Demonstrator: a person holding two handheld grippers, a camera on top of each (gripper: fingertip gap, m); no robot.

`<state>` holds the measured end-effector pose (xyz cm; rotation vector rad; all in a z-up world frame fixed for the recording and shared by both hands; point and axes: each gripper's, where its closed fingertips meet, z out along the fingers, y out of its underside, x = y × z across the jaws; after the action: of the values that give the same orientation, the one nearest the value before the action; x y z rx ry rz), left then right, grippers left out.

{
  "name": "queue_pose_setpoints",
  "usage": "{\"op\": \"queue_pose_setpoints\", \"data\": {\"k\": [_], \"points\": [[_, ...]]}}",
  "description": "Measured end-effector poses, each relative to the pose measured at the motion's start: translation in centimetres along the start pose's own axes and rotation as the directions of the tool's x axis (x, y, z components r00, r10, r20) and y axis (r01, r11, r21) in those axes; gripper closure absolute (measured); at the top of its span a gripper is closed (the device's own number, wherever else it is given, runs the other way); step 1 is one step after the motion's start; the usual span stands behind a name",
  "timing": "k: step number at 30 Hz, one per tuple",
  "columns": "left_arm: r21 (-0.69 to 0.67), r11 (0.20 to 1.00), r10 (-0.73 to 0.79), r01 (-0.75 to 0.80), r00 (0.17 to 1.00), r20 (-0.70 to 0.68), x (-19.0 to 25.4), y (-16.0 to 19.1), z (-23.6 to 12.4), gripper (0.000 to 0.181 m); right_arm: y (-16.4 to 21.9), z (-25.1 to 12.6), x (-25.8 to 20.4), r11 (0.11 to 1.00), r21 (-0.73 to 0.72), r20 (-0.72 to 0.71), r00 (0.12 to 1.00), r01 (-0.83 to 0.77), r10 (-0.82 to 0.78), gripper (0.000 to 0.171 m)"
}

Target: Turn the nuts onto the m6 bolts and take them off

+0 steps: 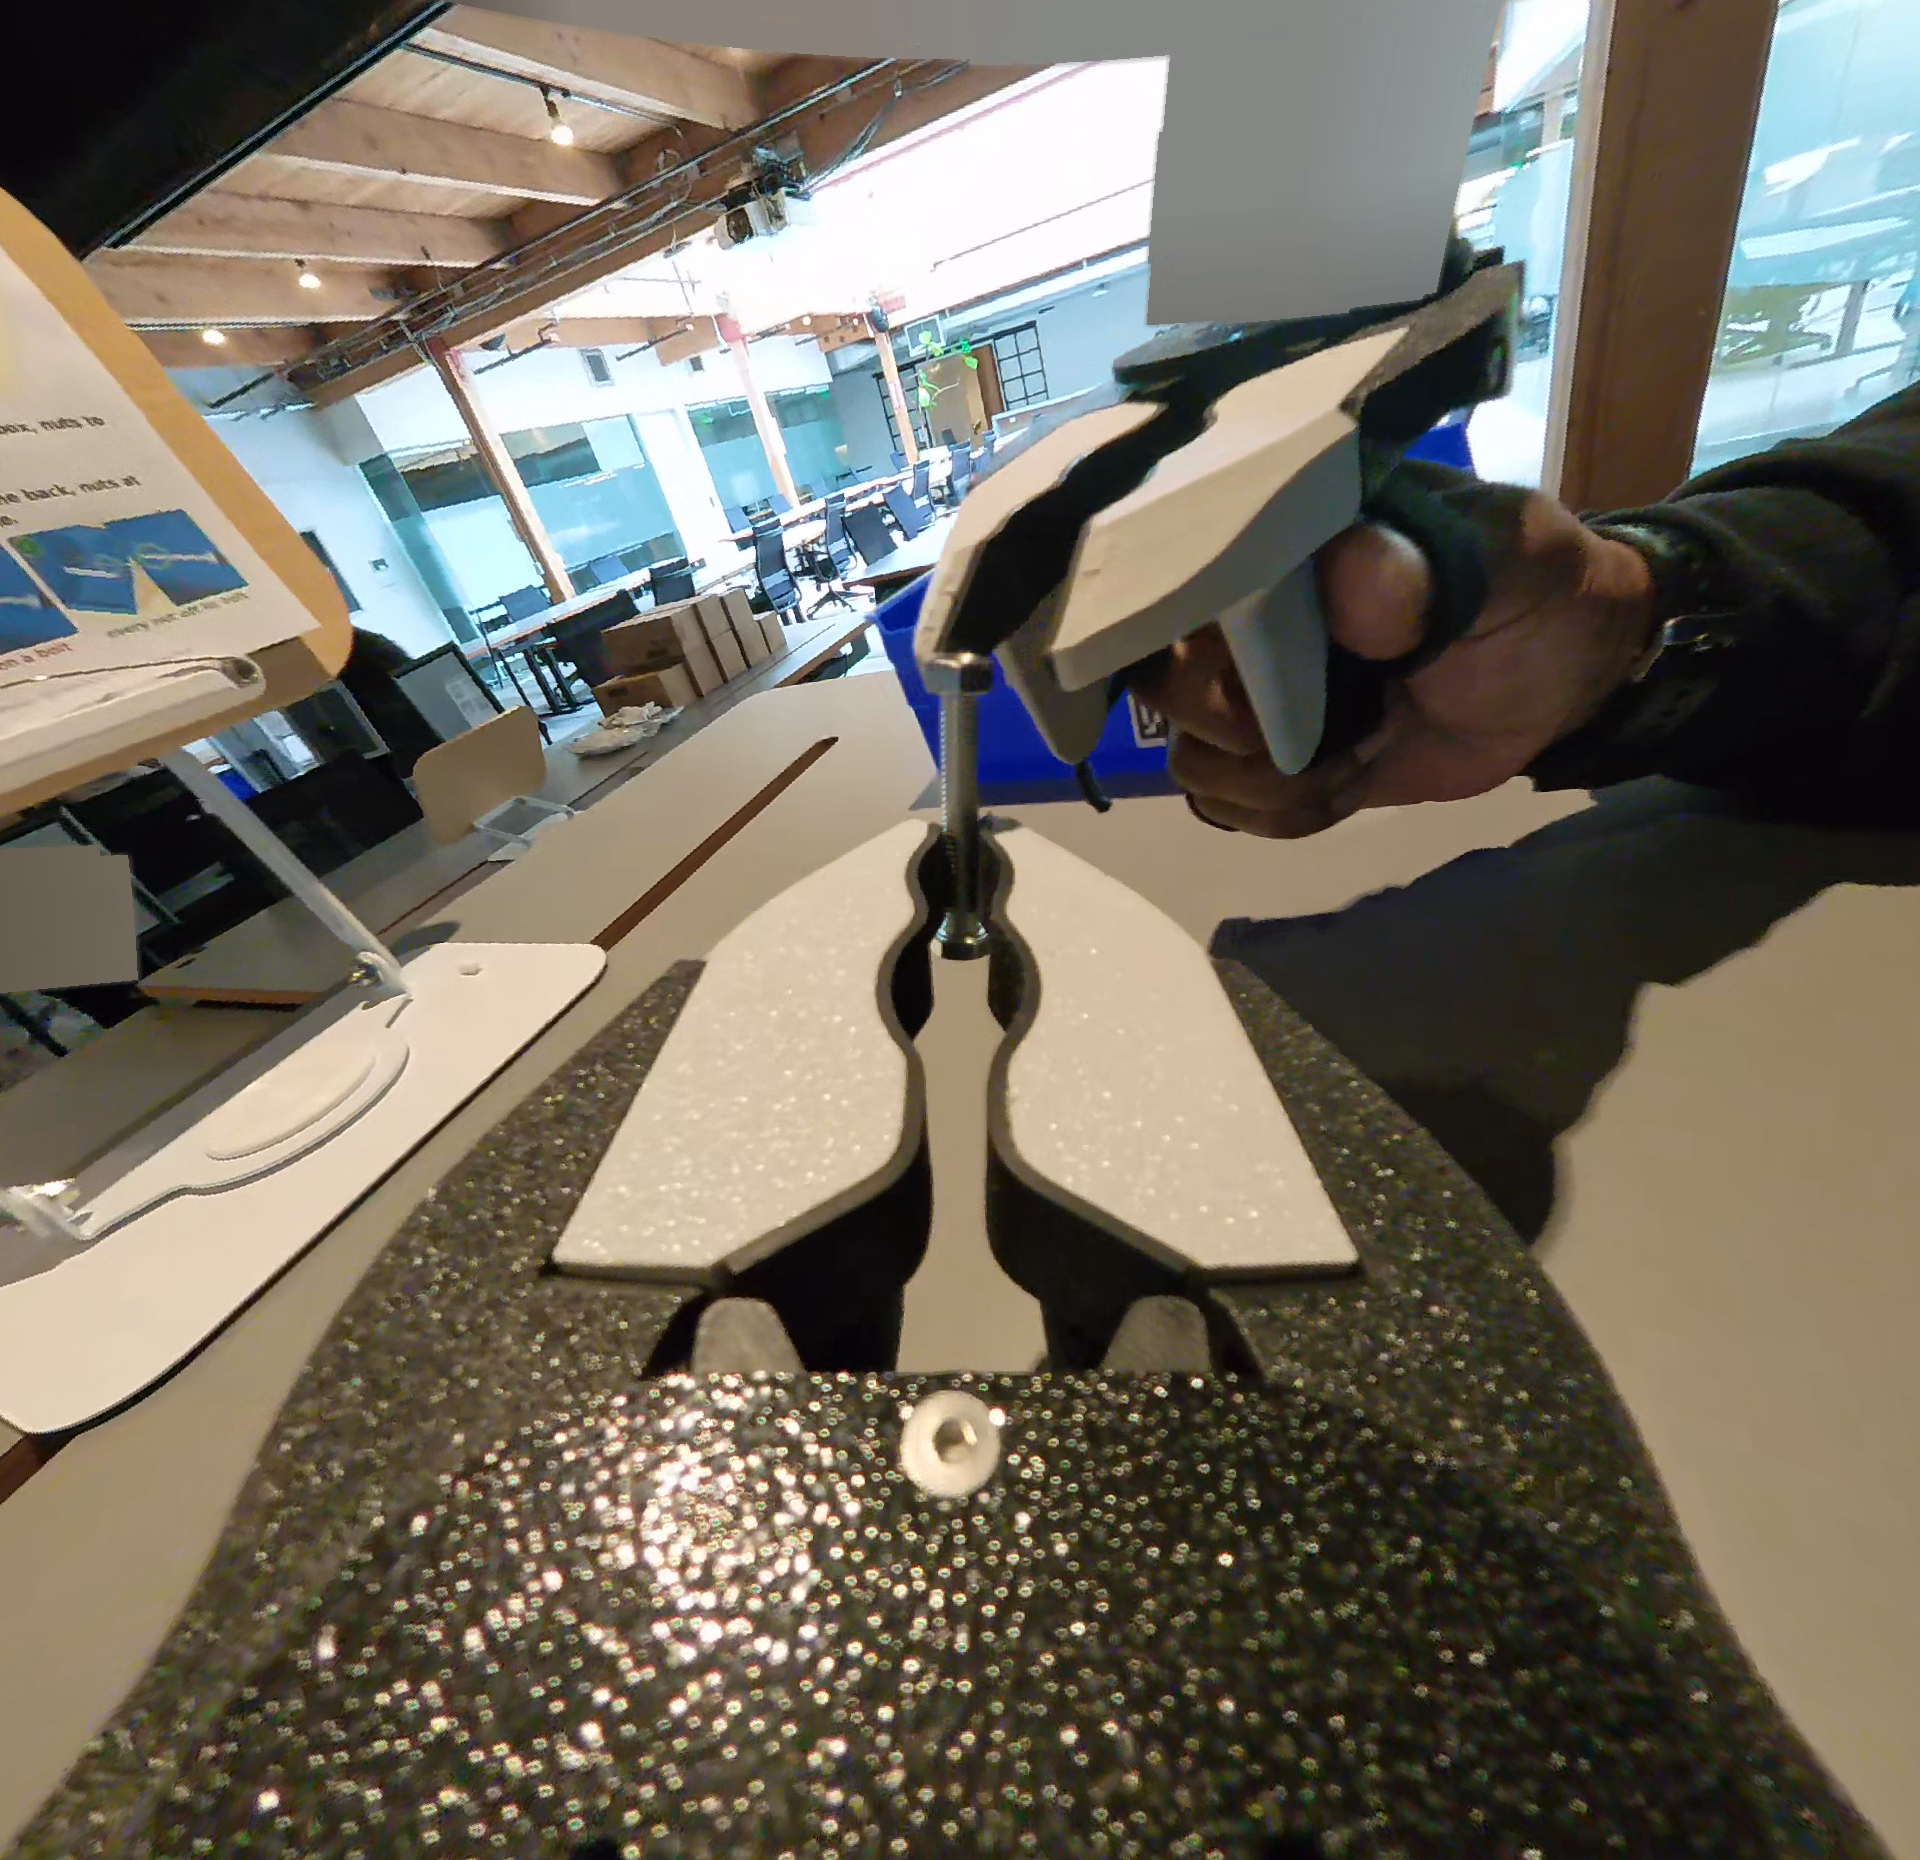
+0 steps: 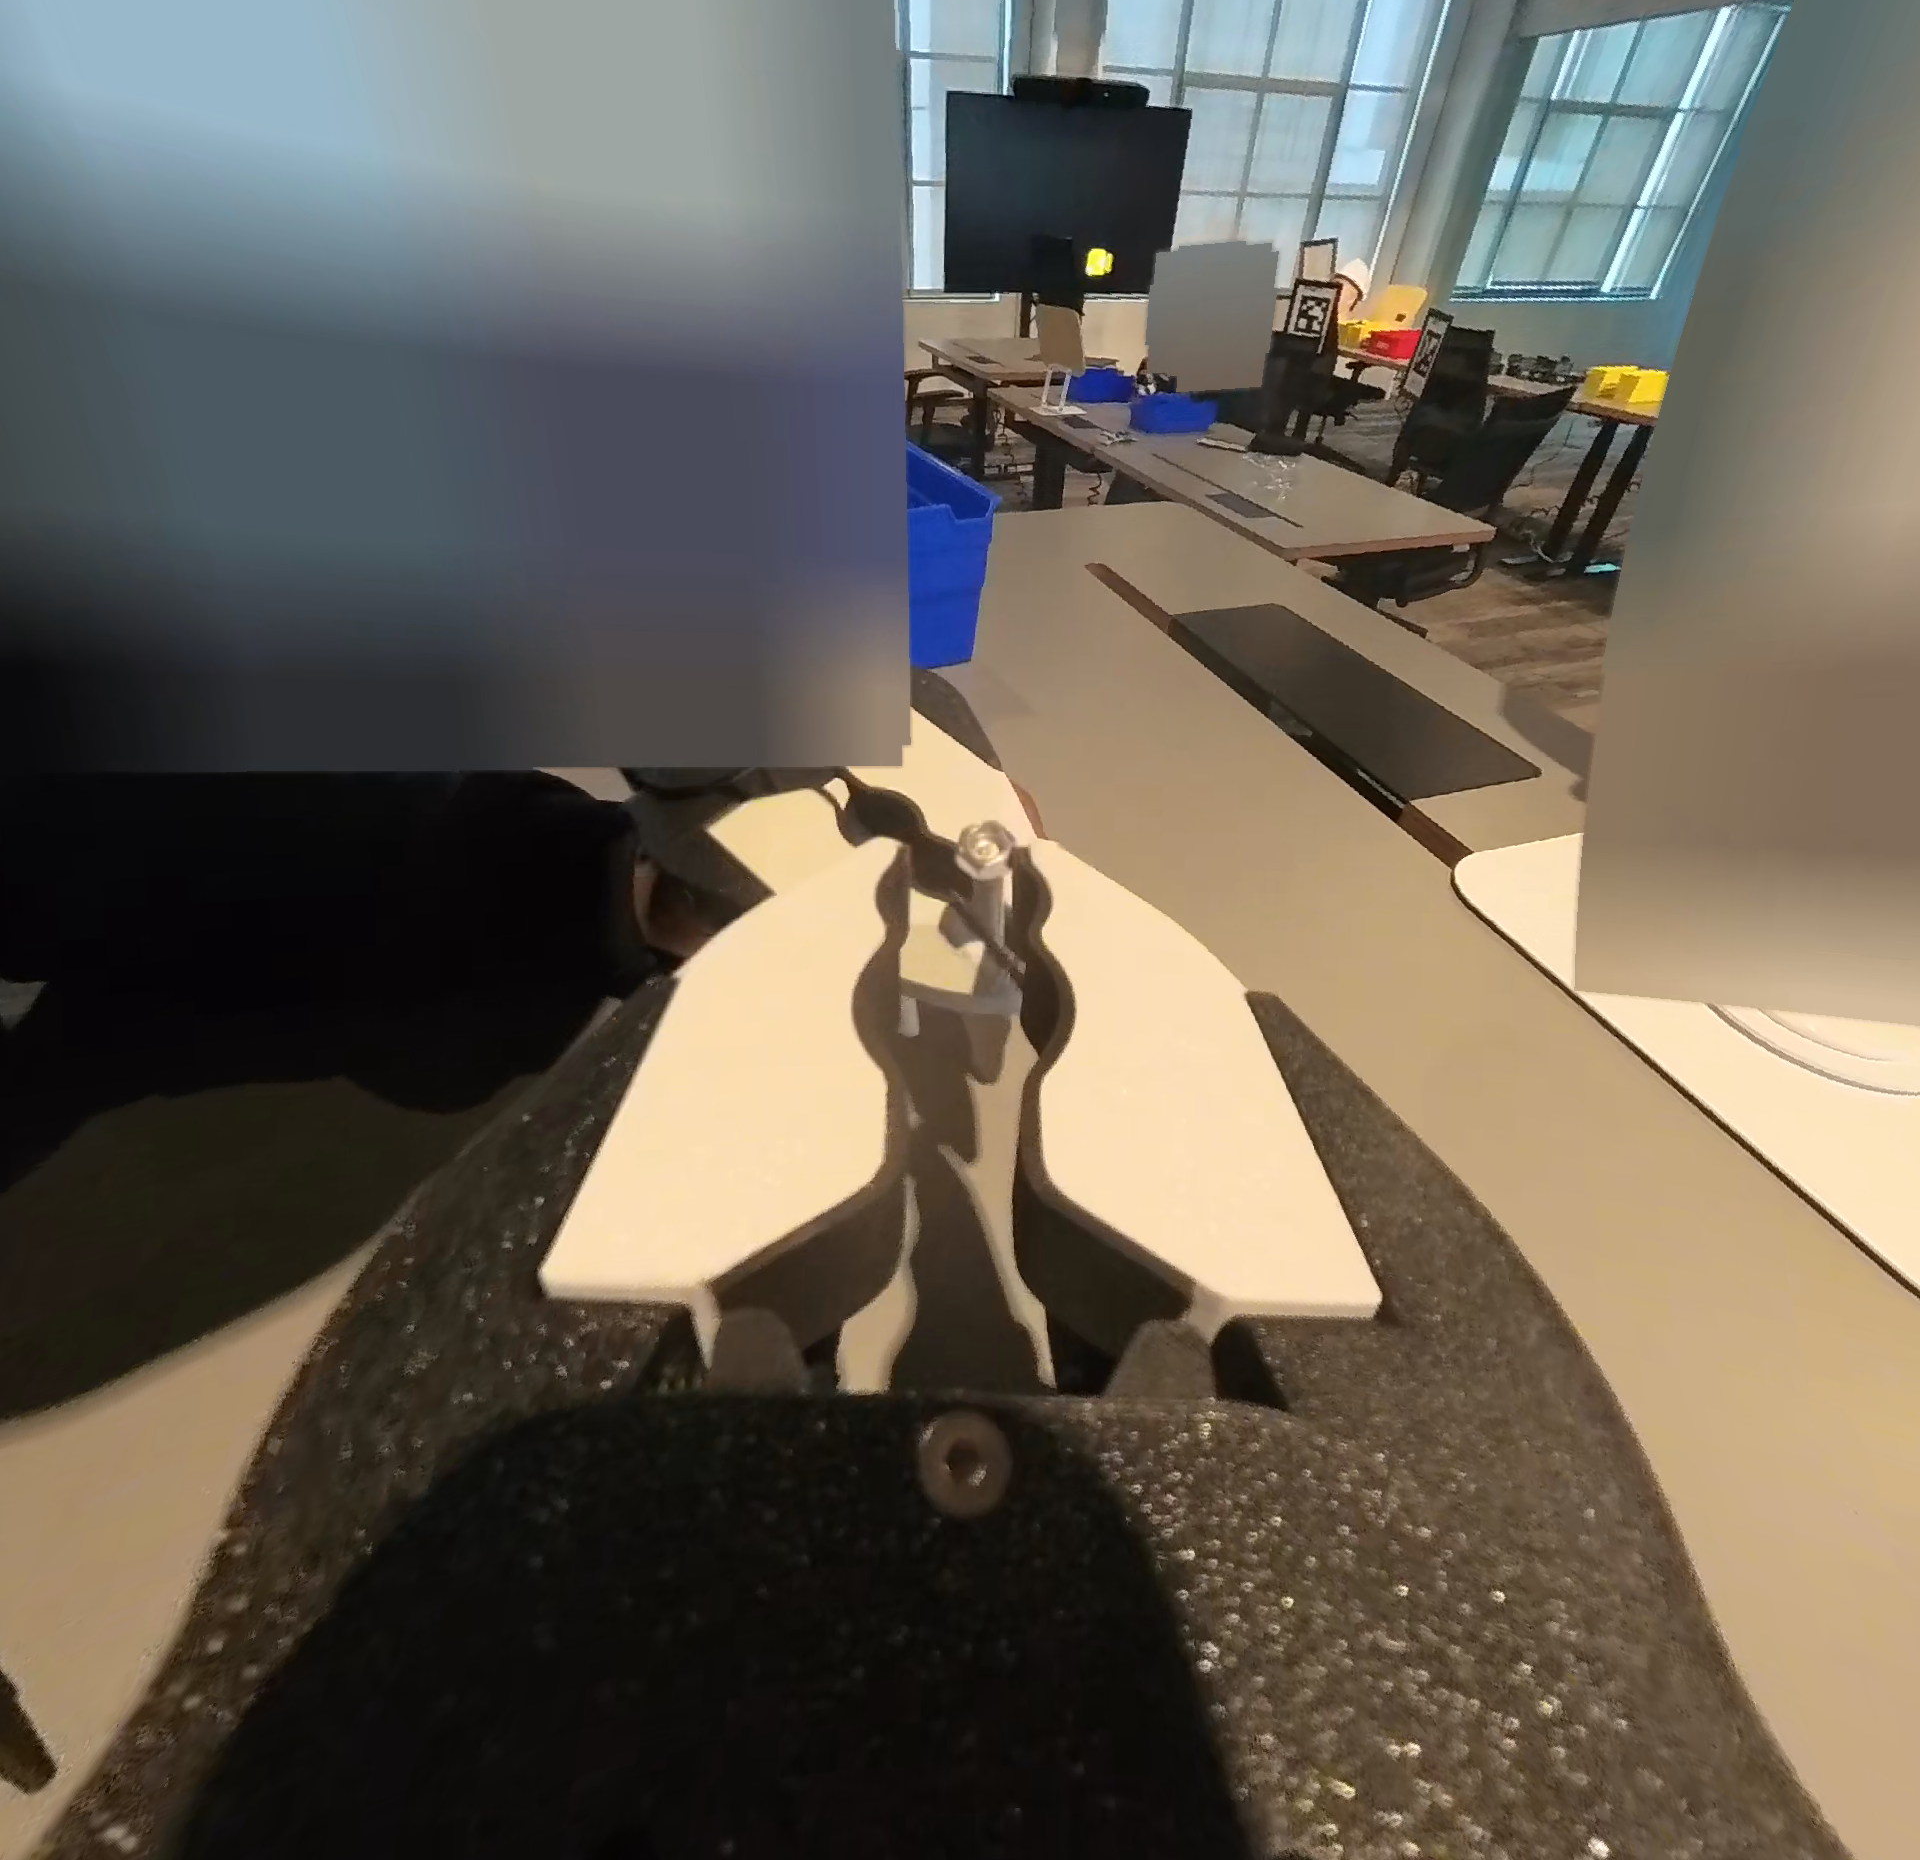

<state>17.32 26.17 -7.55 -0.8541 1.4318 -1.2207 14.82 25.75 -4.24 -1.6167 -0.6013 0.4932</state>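
Observation:
In the left wrist view my left gripper is shut on the head end of a steel bolt and holds it upright above the grey table. A silver nut sits at the top of the bolt's thread. My right gripper, held by a hand, comes in from the right and its fingertips pinch that nut. In the right wrist view the nut shows end-on between the tips of my right gripper, with the bolt running away below it. The left gripper's finger lies beyond.
A blue bin stands on the table behind the bolt and shows in the right wrist view. A white stand holding a wooden board with a printed sheet is on the left. A black panel is set in the table. One gripper's finger ends stand about 4 cm off the other's.

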Motion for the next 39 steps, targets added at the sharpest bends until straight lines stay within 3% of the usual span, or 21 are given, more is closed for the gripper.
{"op": "queue_pose_setpoints", "data": {"k": [13,21,26,35,39], "points": [[0.041,0.992,-0.104,0.116,0.969,-0.222,2.5,-0.6,-0.2,0.176,-0.4,-1.1,-1.7,0.999,0.037,0.214,0.976,0.039,-0.046,0.152],[0.034,0.993,-0.103,0.117,0.956,-0.273,3.3,-0.6,-0.3,0.176,0.0,-0.9,-2.3,0.998,0.019,0.251,0.966,0.057,-0.06,0.154],[0.036,0.994,-0.091,0.102,0.968,-0.233,2.9,-0.6,-0.2,0.176,0.1,-0.5,-1.8,0.999,0.016,0.185,0.981,0.048,-0.05,0.161],[0.016,0.998,-0.065,0.066,0.996,-0.065,0.8,-0.3,0.2,0.176,-0.1,0.2,0.1,0.998,0.067,-0.073,0.997,-0.009,0.014,0.16],[0.022,0.996,-0.089,0.091,0.992,-0.089,0.9,-0.3,0.1,0.176,-0.2,0.3,-0.3,0.997,0.07,-0.01,1.0,-0.013,0.013,0.147]]}}
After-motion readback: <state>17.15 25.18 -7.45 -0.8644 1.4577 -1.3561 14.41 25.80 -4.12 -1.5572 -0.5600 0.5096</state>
